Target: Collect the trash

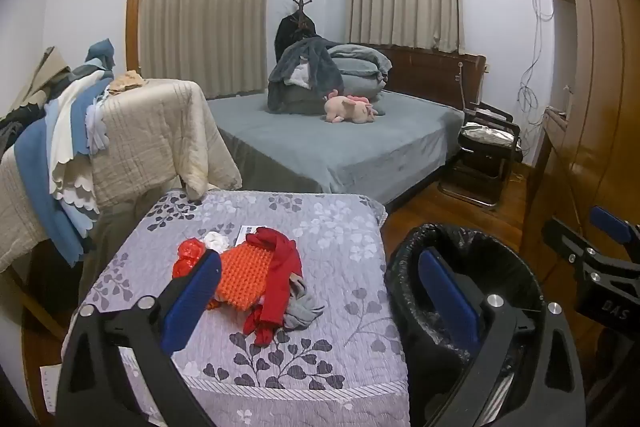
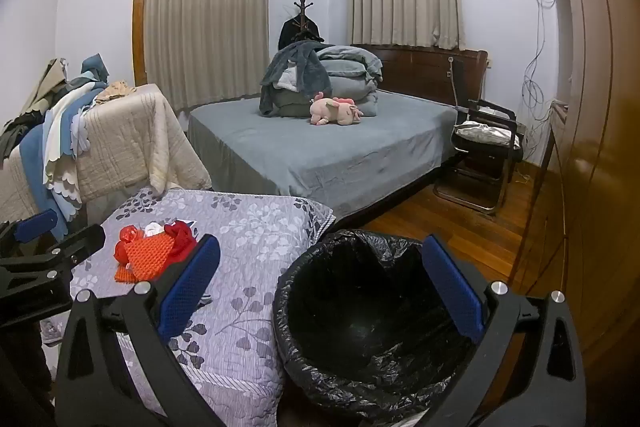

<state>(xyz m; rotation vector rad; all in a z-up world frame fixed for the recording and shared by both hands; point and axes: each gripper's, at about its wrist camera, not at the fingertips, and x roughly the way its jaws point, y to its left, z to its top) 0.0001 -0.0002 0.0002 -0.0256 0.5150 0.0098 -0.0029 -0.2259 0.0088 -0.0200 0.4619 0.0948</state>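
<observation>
— Nearest come the black two-finger grippers with blue pads: the left gripper (image 1: 320,291) has its jaws spread wide and grasps nothing; the right gripper (image 2: 320,287) stands equally released, bare between its pads.

— What is hard to make out?

— Part of the heap of trash on the grey floral quilted cover (image 1: 332,227). The left gripper's near pad hides an edge of the orange knobbly mat (image 1: 242,273), and a white printed paper (image 1: 245,231) at the far side is mostly covered by the heap. A grey cloth scrap (image 1: 304,307) sticks out from under the red fabric strip (image 1: 280,275). What the red crinkled plastic piece (image 1: 188,255) and the small white wad (image 1: 216,241) really are, I cannot tell.

— And the bin?

— A round bin lined with a black plastic bag (image 2: 360,315) stands on the wooden floor (image 2: 472,223), just right of the quilted cover. Its inside looks dark; I see nothing in it, though the right gripper's pads and the near rim cut off some of it.

— Anything around?

— Far off, a bed with a grey sheet (image 2: 340,147) carries folded grey bedding (image 2: 344,79) and a pink plush toy (image 2: 334,111). To the left, blue and white cloths (image 1: 60,155) hang over a beige quilt (image 1: 152,135). A black chair (image 2: 484,155) stands to the bed's right.
</observation>
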